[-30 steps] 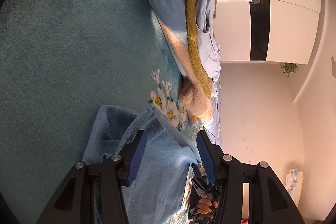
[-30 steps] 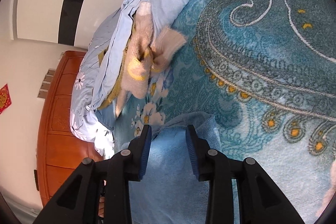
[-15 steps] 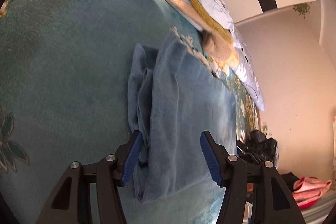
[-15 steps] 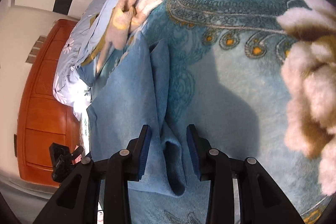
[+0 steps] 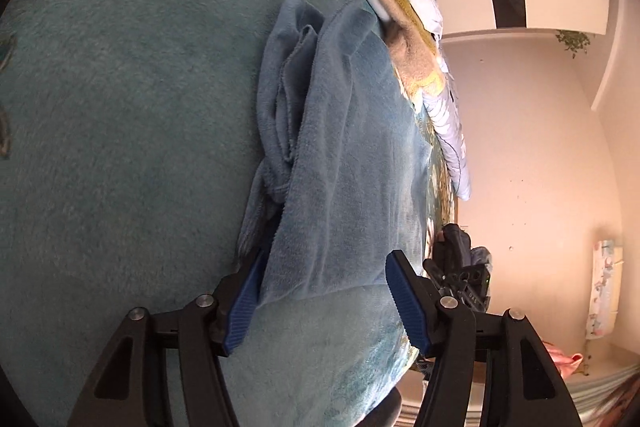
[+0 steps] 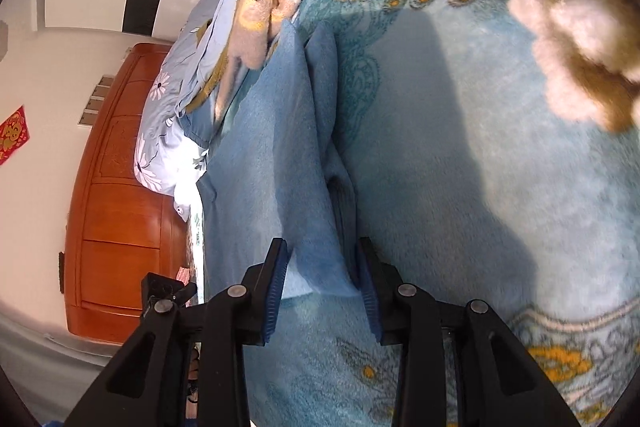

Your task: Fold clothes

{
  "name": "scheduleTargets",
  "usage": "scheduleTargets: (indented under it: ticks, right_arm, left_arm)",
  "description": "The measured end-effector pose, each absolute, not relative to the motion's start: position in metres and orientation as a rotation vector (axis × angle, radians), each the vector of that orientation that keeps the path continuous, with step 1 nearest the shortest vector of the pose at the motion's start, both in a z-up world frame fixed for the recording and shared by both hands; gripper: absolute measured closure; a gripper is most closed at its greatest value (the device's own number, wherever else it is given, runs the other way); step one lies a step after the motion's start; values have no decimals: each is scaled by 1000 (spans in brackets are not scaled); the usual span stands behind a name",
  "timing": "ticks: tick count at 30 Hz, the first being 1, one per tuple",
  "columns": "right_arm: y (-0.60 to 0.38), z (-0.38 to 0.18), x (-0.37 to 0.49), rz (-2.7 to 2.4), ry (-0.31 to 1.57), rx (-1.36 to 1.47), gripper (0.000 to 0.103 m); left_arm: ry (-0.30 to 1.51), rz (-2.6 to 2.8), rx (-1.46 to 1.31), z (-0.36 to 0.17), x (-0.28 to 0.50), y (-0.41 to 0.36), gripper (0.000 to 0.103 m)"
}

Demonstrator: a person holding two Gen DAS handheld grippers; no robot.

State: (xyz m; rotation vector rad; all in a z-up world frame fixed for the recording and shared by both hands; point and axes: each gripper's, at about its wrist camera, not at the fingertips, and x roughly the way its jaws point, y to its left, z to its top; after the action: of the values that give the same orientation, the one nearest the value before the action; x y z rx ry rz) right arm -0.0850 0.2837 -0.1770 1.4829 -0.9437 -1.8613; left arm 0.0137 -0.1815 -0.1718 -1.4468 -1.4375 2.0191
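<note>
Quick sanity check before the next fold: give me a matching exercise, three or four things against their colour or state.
Things:
1. blue garment
2. left gripper
3. headboard
4. blanket

States:
A. orange-brown wood
B. open, straddling the garment's near edge
C. teal plush with paisley pattern
D. lying lengthwise, bunched along one side

Pairs: 1-D, 2-B, 3-A, 4-C

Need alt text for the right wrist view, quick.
A blue garment lies lengthwise on a teal patterned blanket, its near edge between the open right tool pads. Bedding is heaped beyond, beside a wooden headboard.
</note>
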Motion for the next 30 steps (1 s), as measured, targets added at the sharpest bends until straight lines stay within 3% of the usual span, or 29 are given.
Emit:
scheduleTargets:
  ticks: [10, 21, 23, 25, 27, 30]
  right_arm:
    - [283, -184, -64, -1884, -1148, 1482, 67]
    - [278, -189, -67, -1948, -1429, 1295, 69]
    - [279, -191, -66, -1953, -1433, 1296, 87]
    - [282, -195, -65, -1949, -1457, 1301, 93]
    - [282, -196, -65, -1951, -1462, 1304, 95]
    - [282, -193, -64, -1964, -1448, 1310, 96]
  left_arm:
    - [-1589, 2028, -1444, -180, 32, -163, 37]
    - [-1807, 2248, -1162, -177, 35, -170, 40]
    - [-1815, 2278, -1155, -177, 38, -174, 44]
    - [-1825, 2312, -1141, -178, 43, -180, 52]
    - [-1800, 2340, -1168, -178, 45, -182, 77]
    - [-1742, 2381, -1196, -176, 47, -182, 88]
